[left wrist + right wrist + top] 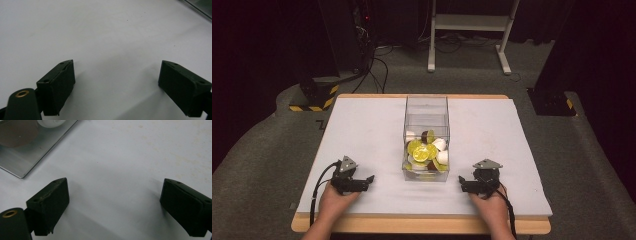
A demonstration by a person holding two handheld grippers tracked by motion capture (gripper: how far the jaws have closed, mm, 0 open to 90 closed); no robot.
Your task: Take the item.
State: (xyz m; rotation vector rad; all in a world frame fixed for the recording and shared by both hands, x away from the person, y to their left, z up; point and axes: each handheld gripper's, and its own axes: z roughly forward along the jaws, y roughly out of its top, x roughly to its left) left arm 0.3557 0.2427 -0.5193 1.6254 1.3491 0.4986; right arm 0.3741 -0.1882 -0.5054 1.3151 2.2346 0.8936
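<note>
A clear plastic box point(426, 107) stands in the middle of the white table, holding several yellow-green, white and brown capsules point(426, 151). My left gripper point(371, 179) rests on the table left of the box, pointing right toward it. In the left gripper view it point(117, 82) is open over bare white surface, with a box corner point(200, 6) at the top right. My right gripper point(460, 181) lies right of the box, pointing left. In its own view the right gripper point(113, 205) is open and empty, with the box's corner point(27, 157) at the upper left.
The white table top point(362, 130) has a wooden edge along the front. Beyond the table, on the carpet, are a white frame's legs point(467, 37), cables and black stands with yellow-black striped bases point(314, 97).
</note>
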